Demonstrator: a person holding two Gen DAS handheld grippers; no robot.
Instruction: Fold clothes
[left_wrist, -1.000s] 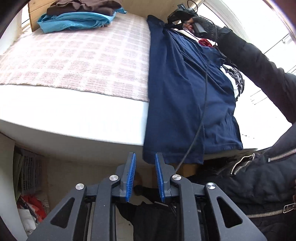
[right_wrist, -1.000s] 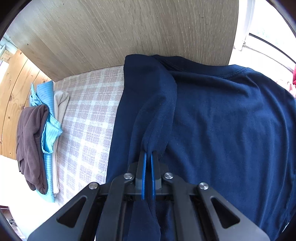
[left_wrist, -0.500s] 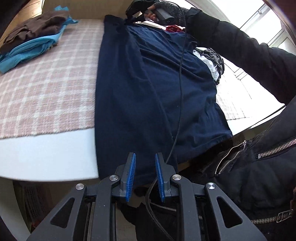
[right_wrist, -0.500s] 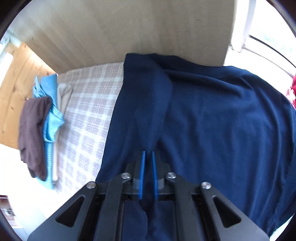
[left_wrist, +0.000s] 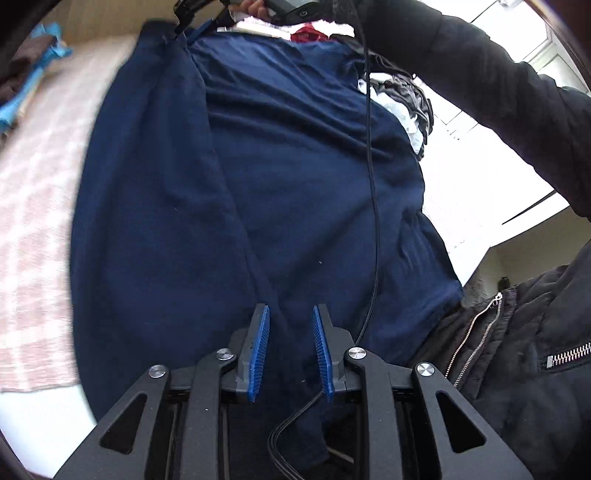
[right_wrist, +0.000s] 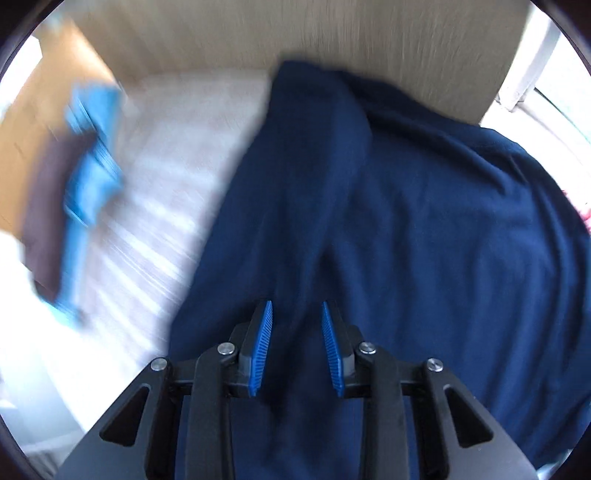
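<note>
nearest in the left wrist view, the left gripper (left_wrist: 290, 347) with its blue ribbed pads stands a little apart over the near hem of the navy blue cotton t-shirt (left_wrist: 295, 206); a folded ridge of the cloth runs up between the pads, which do not press on it, so the tool is released. a thin black cable (left_wrist: 373, 206) crosses the shirt and loops under the jaws. to the right a person's black zipped jacket (left_wrist: 517, 350) crowds the near edge.

in the right wrist view, the right gripper (right_wrist: 297, 347) points down over the folded sleeve ridge of the same shirt (right_wrist: 424, 236); its jaws are opening, the cloth lies between the pads and is let go.

the shirt lies spread on a pink-and-white checked woven cloth (left_wrist: 33, 206), its left side folded in to a straight edge. the checked cloth to the left of that edge is open room. farther left, a stack of folded brown and light blue garments (right_wrist: 74, 192) sits by the wooden panel wall (right_wrist: 295, 33). at the far right edge, a heap of grey and white clothes (left_wrist: 410, 107).
</note>
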